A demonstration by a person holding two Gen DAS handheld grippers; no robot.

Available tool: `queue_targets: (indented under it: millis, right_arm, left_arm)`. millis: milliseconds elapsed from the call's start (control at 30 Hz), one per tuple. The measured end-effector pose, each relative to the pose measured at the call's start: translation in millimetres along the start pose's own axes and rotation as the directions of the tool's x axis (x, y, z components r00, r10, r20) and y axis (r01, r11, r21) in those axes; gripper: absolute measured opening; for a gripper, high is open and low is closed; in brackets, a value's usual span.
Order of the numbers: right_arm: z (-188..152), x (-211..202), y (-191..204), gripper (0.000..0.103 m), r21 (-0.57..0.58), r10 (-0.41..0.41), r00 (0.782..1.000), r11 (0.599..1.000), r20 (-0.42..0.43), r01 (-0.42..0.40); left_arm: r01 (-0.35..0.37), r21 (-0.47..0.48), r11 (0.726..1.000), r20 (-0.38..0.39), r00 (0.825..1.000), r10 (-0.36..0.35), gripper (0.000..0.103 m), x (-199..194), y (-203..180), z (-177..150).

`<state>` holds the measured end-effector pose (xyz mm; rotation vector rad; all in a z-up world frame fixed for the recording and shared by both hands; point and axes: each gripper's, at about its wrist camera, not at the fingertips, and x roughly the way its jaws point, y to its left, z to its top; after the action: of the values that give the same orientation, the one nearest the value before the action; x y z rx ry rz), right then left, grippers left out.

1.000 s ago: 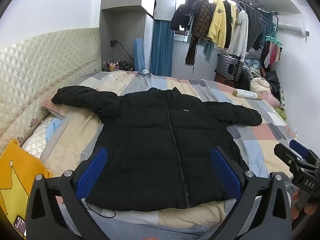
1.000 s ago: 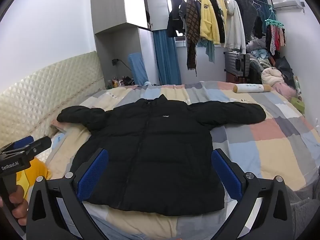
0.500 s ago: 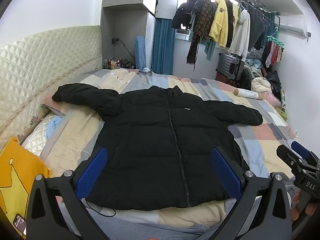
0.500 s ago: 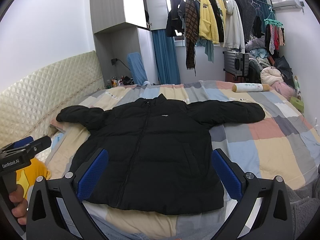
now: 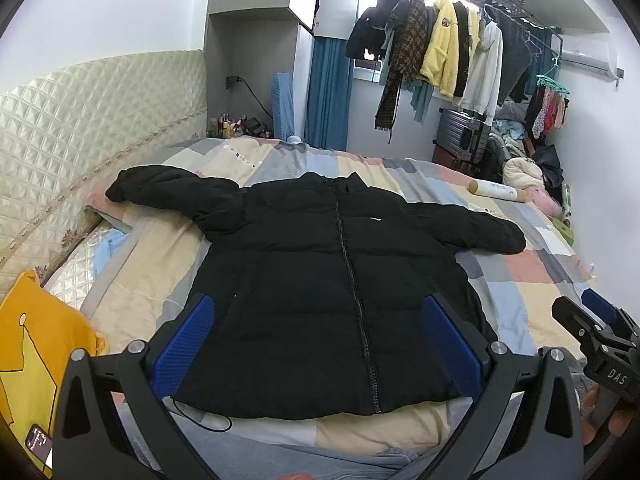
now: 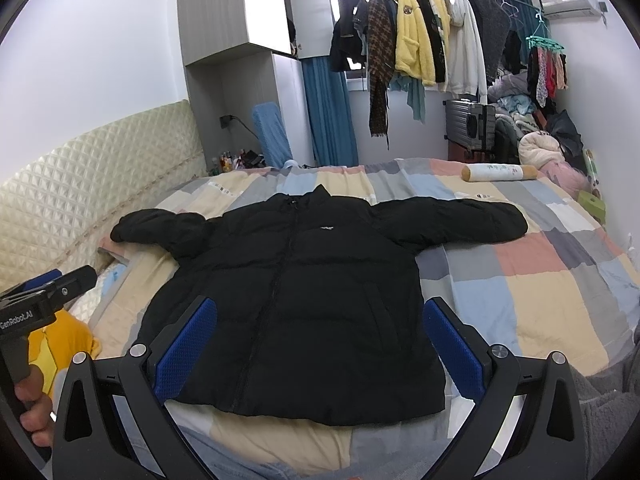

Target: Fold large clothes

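A black puffer jacket [image 5: 316, 288] [image 6: 296, 304] lies flat on the bed, zipped, collar away from me and both sleeves spread out sideways. My left gripper [image 5: 318, 320] hovers open above the jacket's near hem, holding nothing. My right gripper [image 6: 320, 320] is open too, also over the hem and apart from the cloth. The right gripper's body shows at the right edge of the left wrist view, and the left gripper's body at the left edge of the right wrist view, held by a hand [image 6: 34, 412].
The bed has a patchwork quilt [image 6: 540, 280] and a quilted cream headboard [image 5: 92, 128] on the left. A yellow garment [image 5: 36, 344] lies at the near left. A white roll [image 6: 498, 172] rests at the far right. Hanging clothes [image 6: 412, 48] and a suitcase [image 6: 470, 124] stand behind.
Both views have tilted slightly, so the jacket sits a little lower and farther in frame. Both grippers stay open and the jacket has not moved.
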<state>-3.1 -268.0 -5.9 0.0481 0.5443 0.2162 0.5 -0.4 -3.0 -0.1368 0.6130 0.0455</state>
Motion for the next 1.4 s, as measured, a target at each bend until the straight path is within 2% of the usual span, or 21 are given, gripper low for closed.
queue_targets:
  millis: [300,1400]
  right_arm:
    - [-4.3,-4.3,-8.6,0.103,0.015,-0.004,1.000,1.000,0.000,0.004]
    - [-1.5,-4.6,-10.6,0.103,0.014,-0.029,1.000,0.999,-0.011,0.030]
  left_arm:
    - [-0.053,0.026,0.998,0.008,0.999,0.053,0.103,-0.1,-2.1,0.3]
    - [-0.006,0.046,0.999,0.007,1.000,0.005,0.103,-4.0,-23.1,-4.2]
